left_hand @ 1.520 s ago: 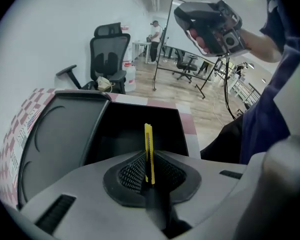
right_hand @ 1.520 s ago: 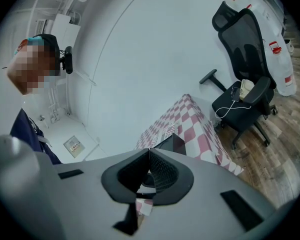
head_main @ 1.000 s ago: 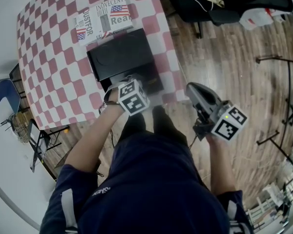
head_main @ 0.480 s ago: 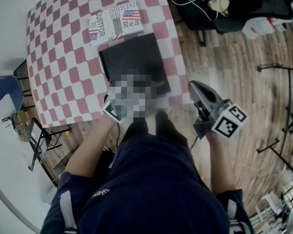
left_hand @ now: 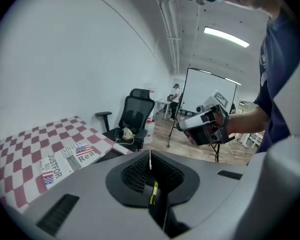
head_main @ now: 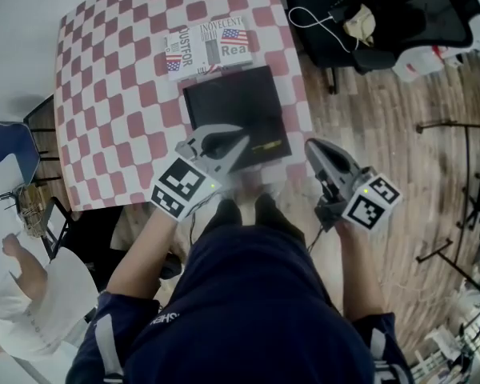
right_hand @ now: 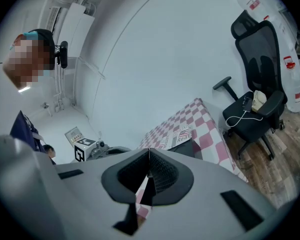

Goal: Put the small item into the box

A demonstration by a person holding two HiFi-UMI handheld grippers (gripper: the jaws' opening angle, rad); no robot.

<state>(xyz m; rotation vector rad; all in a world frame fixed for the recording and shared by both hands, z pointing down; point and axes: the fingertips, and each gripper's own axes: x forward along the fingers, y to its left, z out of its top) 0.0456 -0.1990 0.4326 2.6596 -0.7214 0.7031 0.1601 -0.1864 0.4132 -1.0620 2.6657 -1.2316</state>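
Observation:
A flat black box lies closed on the checkered table, near its front edge. My left gripper hovers over the box's near edge, its tips pointing at it, and its jaws are shut. A thin yellow streak shows low in the slit between them; I cannot tell what it is. My right gripper hangs to the right of the table over the wood floor, also shut with nothing in it. No loose small item shows in any view.
A printed carton with a flag lies just behind the black box. A black office chair with a white cable stands at the back right. A blue chair and a person in white are at left. Stand legs cross the floor.
My left gripper has drawn back toward me and to the left, so its jaws now show over the box's near edge. The right gripper has hardly moved. A person in white has appeared at lower left.

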